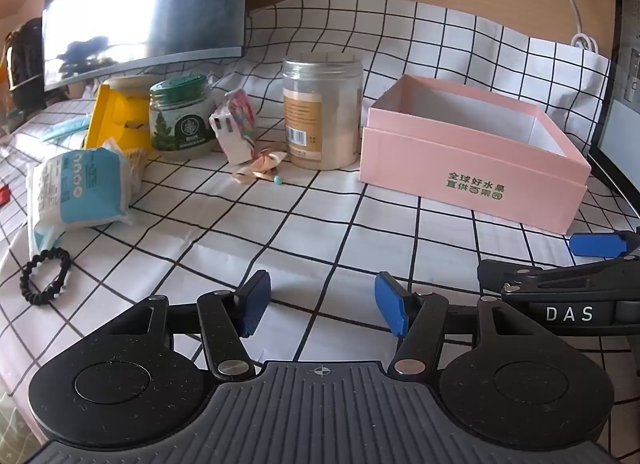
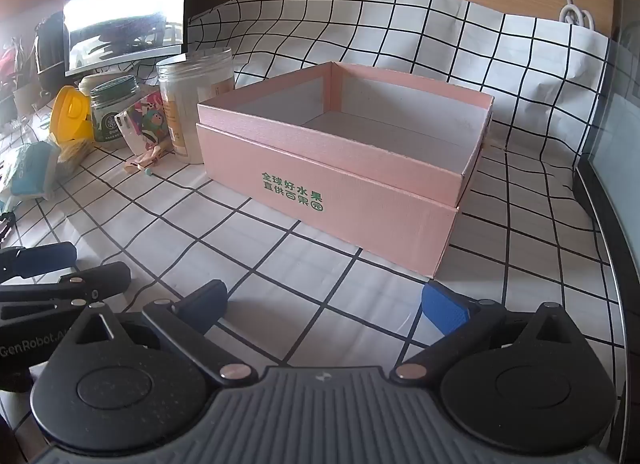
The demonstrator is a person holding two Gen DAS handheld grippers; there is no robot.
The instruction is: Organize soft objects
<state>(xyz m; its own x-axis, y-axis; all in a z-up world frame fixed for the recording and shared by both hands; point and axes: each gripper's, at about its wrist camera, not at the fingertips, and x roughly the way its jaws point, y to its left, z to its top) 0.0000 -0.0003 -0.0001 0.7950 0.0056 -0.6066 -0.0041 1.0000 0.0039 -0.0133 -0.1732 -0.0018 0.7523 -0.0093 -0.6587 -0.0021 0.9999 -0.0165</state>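
An open pink box (image 1: 472,167) stands empty on the checked tablecloth, also in the right wrist view (image 2: 332,191). A blue-and-white soft tissue pack (image 1: 80,187) lies at the left, with a black hair tie (image 1: 46,278) in front of it. A peach ribbon bow (image 1: 262,167) lies by the jars. My left gripper (image 1: 322,310) is open and empty, low over the cloth. My right gripper (image 2: 324,304) is open and empty, just in front of the box. Each gripper shows at the edge of the other's view.
A clear jar of powder (image 1: 322,111), a green-lidded jar (image 1: 182,113), a yellow container (image 1: 116,115) and a white charger with a printed card (image 1: 236,123) stand at the back left. A dark monitor (image 1: 144,7) stands behind. The table's edge is at the right (image 2: 600,199).
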